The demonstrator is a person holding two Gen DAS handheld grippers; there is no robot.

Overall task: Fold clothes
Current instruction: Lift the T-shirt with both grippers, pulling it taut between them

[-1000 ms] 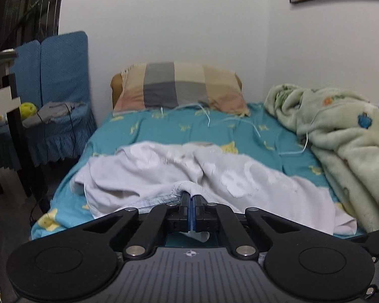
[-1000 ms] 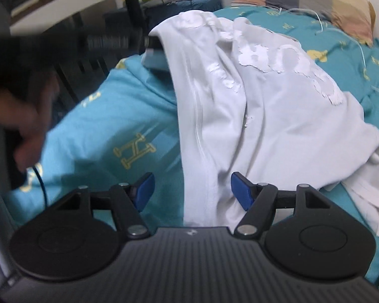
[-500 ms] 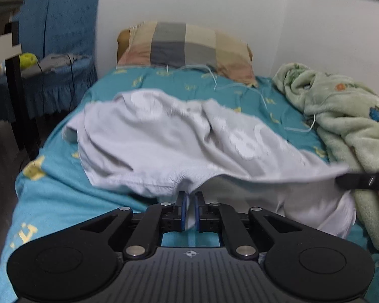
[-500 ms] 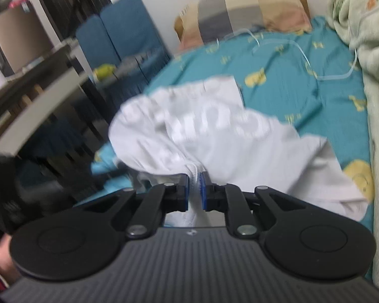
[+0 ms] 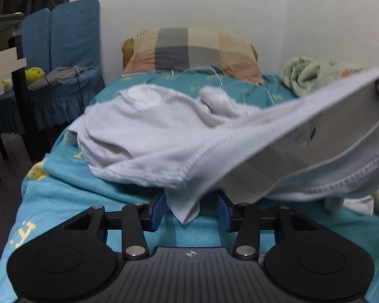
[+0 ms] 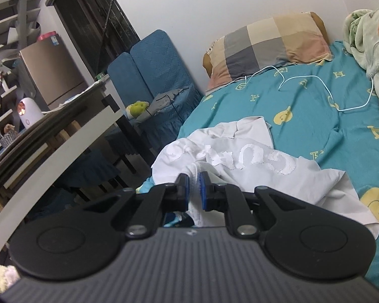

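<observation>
Lifted toward 2 o'clock, the white T-shirt [image 5: 164, 136] is pinched by the right hand-held gripper [image 6: 195, 189]; the left hand-held gripper [image 5: 190, 210] is opening, hem untouched between. Folding is barely begun.

A pale grey-white shirt [image 6: 252, 166] with raised white lettering lies on a teal bedsheet [image 6: 303, 106] printed with yellow letters and faces. The pillow [image 5: 189, 50] is checked in grey, beige and pink. A pale green blanket [image 6: 366, 45] shows small orange motifs. The chair covers [image 5: 63, 38] are dark blue. Both black tools have blue pads [image 5: 156, 210].
</observation>
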